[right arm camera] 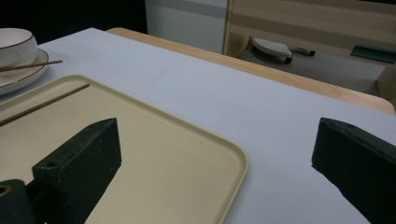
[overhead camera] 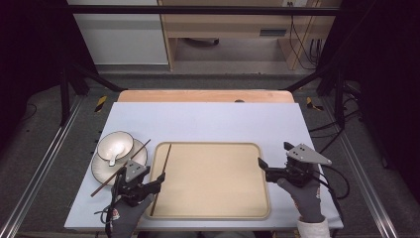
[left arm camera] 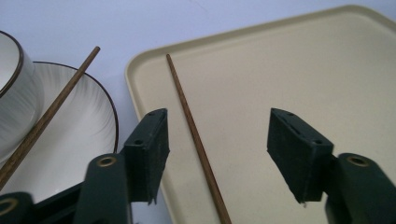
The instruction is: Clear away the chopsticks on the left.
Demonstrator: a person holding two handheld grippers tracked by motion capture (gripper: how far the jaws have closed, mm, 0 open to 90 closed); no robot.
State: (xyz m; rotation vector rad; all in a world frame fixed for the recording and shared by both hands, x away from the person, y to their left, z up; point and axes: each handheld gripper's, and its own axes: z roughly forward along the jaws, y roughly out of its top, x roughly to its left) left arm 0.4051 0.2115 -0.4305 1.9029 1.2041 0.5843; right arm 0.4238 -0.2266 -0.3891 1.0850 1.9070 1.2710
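A beige tray [overhead camera: 213, 181] lies at the middle of the white table. One brown chopstick [overhead camera: 166, 161] rests along the tray's left side. My left gripper [overhead camera: 146, 181] hangs over it, open; in the left gripper view the chopstick [left arm camera: 194, 135] runs between the jaws [left arm camera: 219, 154] with neither pad touching it. A second chopstick [overhead camera: 138, 151] leans across a white plate [overhead camera: 101, 168] that carries a white bowl [overhead camera: 115, 145]. My right gripper [overhead camera: 275, 154] is open and holds nothing, one jaw above the tray's right rim [right arm camera: 236, 158], the other above the table.
A white spoon [overhead camera: 113, 159] sits in the bowl. The plate and bowl stand just left of the tray. A wooden strip [overhead camera: 205, 95] edges the table's far side. Black frame posts stand at both far corners.
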